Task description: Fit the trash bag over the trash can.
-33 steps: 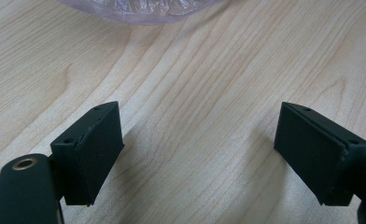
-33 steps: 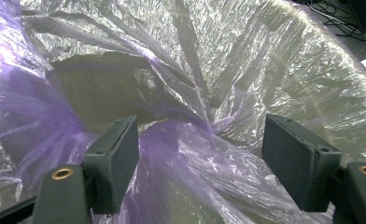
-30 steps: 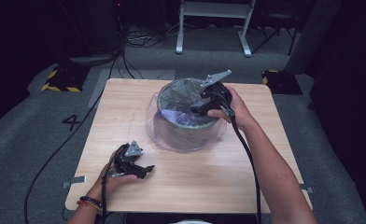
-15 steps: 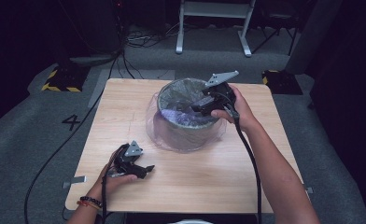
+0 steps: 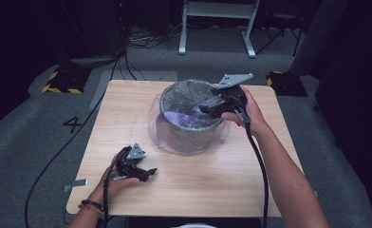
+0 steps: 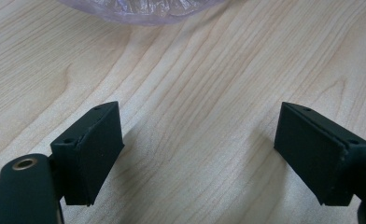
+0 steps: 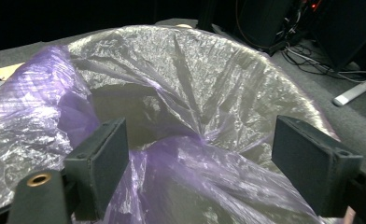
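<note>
I hold the right gripper over the far-right rim of the bin, which stands at the middle of the table, toward its far edge. Its jaws have just been opening and now stand spread, with loose purple bag film below them and nothing pinched. The bag lines the bin and drapes over its outside wall.

Risk 1: the film sags back into the bin once released, since no fold is locked over the rim.
Risk 2: a jaw corner snags the thin film as I withdraw, tearing it or dragging the light bin.

My left gripper rests on the near-left table, jaws spread and empty, too far off to steady the bin
</note>
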